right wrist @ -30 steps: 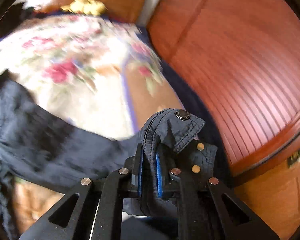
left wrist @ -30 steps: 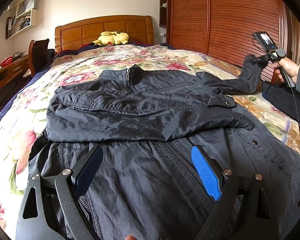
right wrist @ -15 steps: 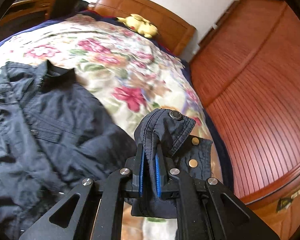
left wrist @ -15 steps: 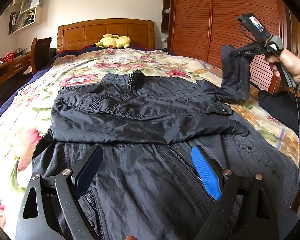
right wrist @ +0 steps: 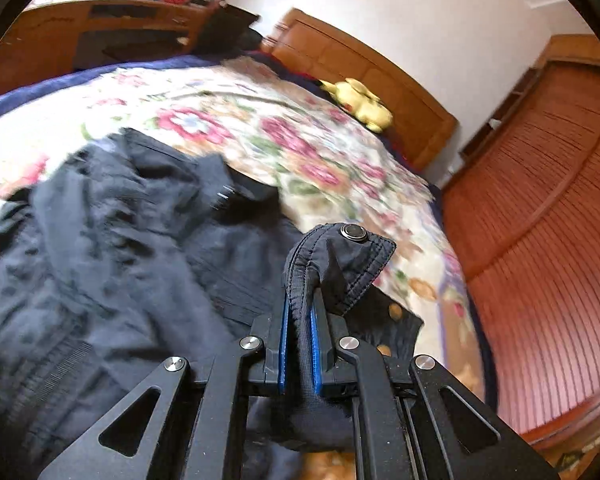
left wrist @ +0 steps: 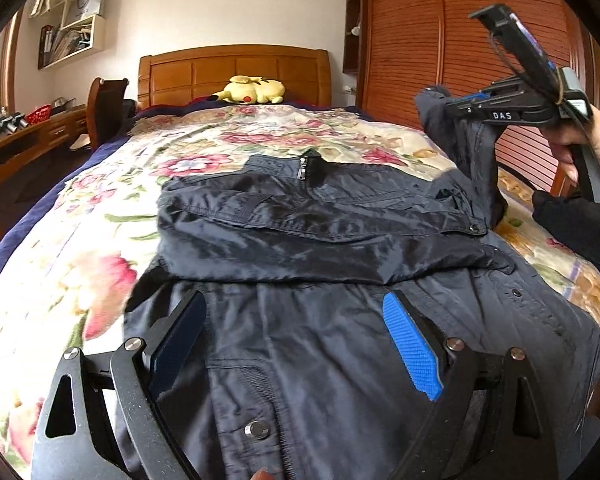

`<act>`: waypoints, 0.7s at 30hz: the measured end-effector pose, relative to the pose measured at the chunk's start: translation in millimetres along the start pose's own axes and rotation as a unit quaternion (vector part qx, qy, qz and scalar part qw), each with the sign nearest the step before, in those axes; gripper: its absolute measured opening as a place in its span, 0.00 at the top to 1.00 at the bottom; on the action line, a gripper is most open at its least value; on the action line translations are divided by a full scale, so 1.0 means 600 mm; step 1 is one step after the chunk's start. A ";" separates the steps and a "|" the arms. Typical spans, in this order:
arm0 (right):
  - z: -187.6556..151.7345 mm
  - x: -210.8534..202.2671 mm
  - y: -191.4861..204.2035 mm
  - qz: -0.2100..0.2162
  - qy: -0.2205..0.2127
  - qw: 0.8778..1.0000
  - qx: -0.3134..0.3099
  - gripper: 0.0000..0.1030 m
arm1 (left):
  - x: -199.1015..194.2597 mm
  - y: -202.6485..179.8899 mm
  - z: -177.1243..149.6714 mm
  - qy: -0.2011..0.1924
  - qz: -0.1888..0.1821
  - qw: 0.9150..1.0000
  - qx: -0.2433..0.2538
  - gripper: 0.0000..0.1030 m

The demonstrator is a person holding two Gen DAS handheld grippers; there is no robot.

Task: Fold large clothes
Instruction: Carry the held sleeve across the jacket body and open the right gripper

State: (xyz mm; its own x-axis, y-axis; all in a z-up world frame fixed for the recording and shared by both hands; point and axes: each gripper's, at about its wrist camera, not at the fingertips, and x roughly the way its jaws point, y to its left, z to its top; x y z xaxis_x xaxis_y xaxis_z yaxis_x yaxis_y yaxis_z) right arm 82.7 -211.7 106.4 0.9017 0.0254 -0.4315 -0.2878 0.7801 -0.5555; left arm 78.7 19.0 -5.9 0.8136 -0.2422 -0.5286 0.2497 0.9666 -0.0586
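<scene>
A dark navy jacket (left wrist: 320, 232) lies front-up on the floral bedspread (left wrist: 100, 240), with one sleeve folded across its chest. My left gripper (left wrist: 296, 332) is open and empty, low over the jacket's lower front. My right gripper (right wrist: 298, 316) is shut on the cuff of the other sleeve (right wrist: 340, 260) and holds it up above the jacket's right side. In the left wrist view that gripper (left wrist: 460, 106) is at the upper right with the sleeve (left wrist: 468, 152) hanging from it. The jacket also shows in the right wrist view (right wrist: 120, 260).
A yellow plush toy (left wrist: 254, 90) lies by the wooden headboard (left wrist: 236, 68). A slatted wooden wardrobe (left wrist: 440, 40) runs along the bed's right side. A desk (left wrist: 24, 136) and chair (left wrist: 108, 100) stand at the left. Another dark garment (left wrist: 572, 224) lies at the right bed edge.
My right gripper has lifted the sleeve cuff off the bed's right side and swung it up and inward toward the jacket body. The left gripper has stayed open over the lower front.
</scene>
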 end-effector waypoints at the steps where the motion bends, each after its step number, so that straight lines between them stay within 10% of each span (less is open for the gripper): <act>1: 0.006 -0.009 0.012 0.005 -0.006 1.000 -0.005 0.92 | -0.003 0.007 0.000 -0.001 0.002 1.000 -0.003 0.12; 21: 0.008 -0.031 0.081 0.153 -0.028 0.987 0.043 0.84 | -0.024 0.073 -0.014 -0.004 0.025 0.999 -0.028 0.12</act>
State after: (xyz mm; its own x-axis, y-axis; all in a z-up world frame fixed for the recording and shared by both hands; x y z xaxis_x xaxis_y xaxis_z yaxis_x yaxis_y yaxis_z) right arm 53.4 -171.0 90.7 0.7942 0.3006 -0.5282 -0.5230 0.7806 -0.3421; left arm 73.4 65.8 -7.9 0.8291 -0.1934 -0.5245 0.1780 0.9807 -0.0803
